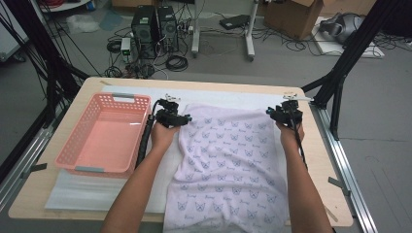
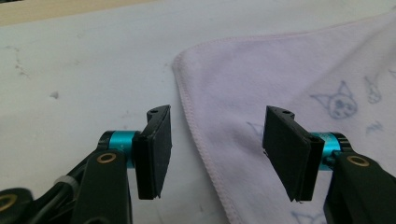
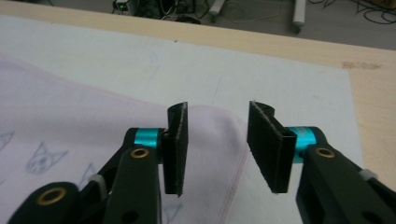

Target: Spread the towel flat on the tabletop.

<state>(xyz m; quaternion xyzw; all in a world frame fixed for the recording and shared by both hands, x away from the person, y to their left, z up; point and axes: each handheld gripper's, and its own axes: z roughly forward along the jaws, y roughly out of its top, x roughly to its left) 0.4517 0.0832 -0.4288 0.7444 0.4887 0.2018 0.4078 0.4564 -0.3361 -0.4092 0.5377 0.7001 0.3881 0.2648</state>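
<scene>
A pale pink towel [image 1: 228, 160] printed with small cat faces lies spread on the white mat, its near end hanging over the table's front edge. My left gripper [image 1: 176, 116] hovers open at the towel's far left corner [image 2: 187, 60]; its jaws straddle the towel's hemmed edge [image 2: 201, 140] with nothing between them. My right gripper [image 1: 286, 114] is open at the far right corner [image 3: 229, 121], with the towel's edge [image 3: 233, 182] running between the jaws. In the left gripper view the gripper [image 2: 217, 149] stands wide; in the right gripper view the gripper [image 3: 217, 144] stands narrower.
An empty pink plastic basket [image 1: 77, 150] sits at the table's left on the white mat [image 1: 141, 92]. The wooden table edge [image 3: 299, 42] lies beyond the mat. Black frame legs [image 1: 340, 73], computers and cables stand on the floor behind.
</scene>
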